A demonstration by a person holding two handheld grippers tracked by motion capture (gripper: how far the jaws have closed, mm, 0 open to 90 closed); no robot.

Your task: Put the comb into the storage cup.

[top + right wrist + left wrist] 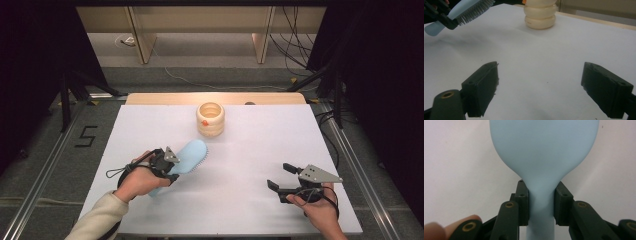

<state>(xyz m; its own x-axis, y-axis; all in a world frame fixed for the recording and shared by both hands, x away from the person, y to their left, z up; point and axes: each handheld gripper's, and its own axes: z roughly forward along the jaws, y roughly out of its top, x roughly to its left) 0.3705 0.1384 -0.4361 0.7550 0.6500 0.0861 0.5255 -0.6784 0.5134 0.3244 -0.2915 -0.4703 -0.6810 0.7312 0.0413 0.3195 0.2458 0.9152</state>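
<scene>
Left tool (169,167) clenched on neck of blue brush (187,157) — pads pinching narrow waist where handle widens into head, likely for firm control. Brush carried off white tabletop (240,200), over its left half, nearer front edge. Long axis ran diagonally: head pointed toward far edge and cream ribbed holder (210,119), handle tail back toward front-left corner; bristles faced down and right. Right tool (286,179) idle near front-right corner — jaws apart, grasping nothing, probably kept clear of brush's path.
</scene>
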